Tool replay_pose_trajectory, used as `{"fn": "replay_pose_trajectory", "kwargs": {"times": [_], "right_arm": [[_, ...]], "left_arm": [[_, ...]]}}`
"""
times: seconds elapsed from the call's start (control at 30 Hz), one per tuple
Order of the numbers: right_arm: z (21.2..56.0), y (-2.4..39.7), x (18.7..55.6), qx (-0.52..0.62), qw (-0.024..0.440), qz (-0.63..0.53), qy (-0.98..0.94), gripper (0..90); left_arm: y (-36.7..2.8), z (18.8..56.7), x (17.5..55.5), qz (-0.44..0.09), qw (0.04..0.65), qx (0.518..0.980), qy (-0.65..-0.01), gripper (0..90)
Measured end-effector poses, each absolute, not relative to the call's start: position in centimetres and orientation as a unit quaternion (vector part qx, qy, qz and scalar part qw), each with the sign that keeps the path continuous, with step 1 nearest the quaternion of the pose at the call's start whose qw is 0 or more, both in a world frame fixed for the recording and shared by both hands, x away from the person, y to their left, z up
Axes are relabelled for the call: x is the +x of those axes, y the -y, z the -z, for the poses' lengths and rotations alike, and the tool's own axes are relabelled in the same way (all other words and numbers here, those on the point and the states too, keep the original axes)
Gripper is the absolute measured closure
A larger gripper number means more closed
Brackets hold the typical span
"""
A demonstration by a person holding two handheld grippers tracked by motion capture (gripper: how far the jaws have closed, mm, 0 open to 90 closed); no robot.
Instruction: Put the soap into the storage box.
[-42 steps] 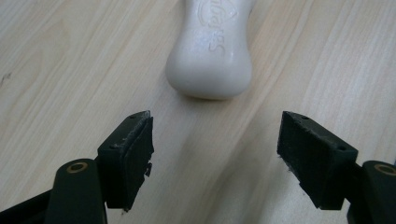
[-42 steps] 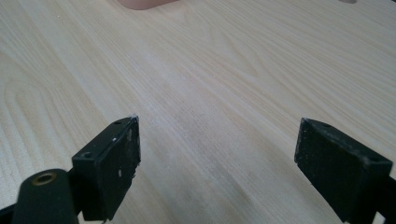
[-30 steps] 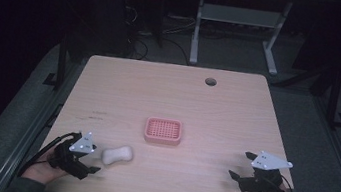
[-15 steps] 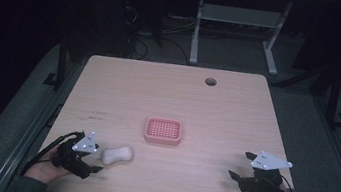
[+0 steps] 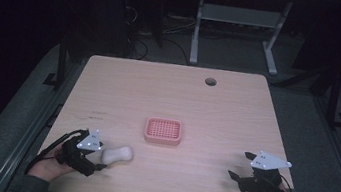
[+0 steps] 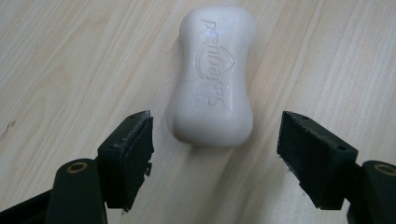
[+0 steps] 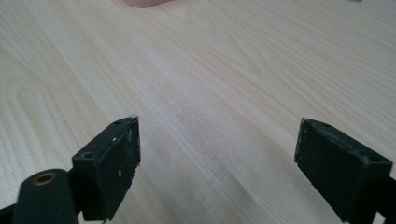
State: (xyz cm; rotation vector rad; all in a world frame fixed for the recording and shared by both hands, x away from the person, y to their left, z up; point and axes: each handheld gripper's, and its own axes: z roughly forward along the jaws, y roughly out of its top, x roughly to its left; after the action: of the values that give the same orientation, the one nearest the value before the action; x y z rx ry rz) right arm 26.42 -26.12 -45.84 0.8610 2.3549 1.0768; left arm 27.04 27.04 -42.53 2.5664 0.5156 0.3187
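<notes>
Right now the left tool (image 6: 215, 154) sits low on the counter (image 5: 216, 112) with its jaws spread wide, the near end of the white soap bar (image 6: 212, 74) lying just ahead of them and not yet between the pads. In the high view the soap bar (image 5: 117, 154) rests flat near the front left edge, just beside the left tool (image 5: 93, 161), well apart from the pink slotted dish (image 5: 163, 130) at mid-counter. The right tool (image 5: 238, 177) rests near the front right corner, its jaws also apart over bare wood.

Judging by this, the grasp is the risky part. The bar looks smooth, rounded and waisted, with wet-looking specks on top, so pads closing on its bulging end rather than its narrow middle could squeeze it forward and out. It also lies slightly left of centre between the jaws, so one pad may touch first and spin it. A low approach could simply push it along the counter.
</notes>
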Motion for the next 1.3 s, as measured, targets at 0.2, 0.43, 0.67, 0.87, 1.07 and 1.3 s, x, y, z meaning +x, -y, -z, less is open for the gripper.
{"fn": "replay_pose_trajectory", "kwargs": {"times": [0.2, 0.43, 0.67, 0.87, 1.07, 1.3], "right_arm": [[45.9, 26.0, 26.5, 0.309, 0.202, -0.384, -0.846, 13.6], [46.0, 25.9, 26.5, 0.307, 0.201, -0.382, -0.848, 13.6], [46.0, 25.7, 26.6, 0.305, 0.2, -0.38, -0.85, 13.6], [46.1, 25.6, 26.6, 0.304, 0.2, -0.377, -0.852, 13.6], [46.1, 25.6, 26.6, 0.306, 0.2, -0.377, -0.851, 13.6], [46.1, 25.6, 26.6, 0.304, 0.199, -0.376, -0.852, 13.6]], "left_arm": [[-26.3, 42.7, 27.6, -0.111, 0.248, 0.945, -0.184, 26.4], [-26.0, 42.7, 28.2, -0.103, 0.251, 0.946, -0.176, 29.7], [-25.9, 42.7, 28.5, -0.099, 0.253, 0.946, -0.177, 29.4], [-25.3, 42.8, 29.0, -0.091, 0.253, 0.947, -0.174, 29.4], [-24.4, 43.3, 29.4, -0.085, 0.246, 0.951, -0.165, 29.4], [-24.1, 43.4, 29.8, -0.079, 0.247, 0.952, -0.165, 29.4]]}}
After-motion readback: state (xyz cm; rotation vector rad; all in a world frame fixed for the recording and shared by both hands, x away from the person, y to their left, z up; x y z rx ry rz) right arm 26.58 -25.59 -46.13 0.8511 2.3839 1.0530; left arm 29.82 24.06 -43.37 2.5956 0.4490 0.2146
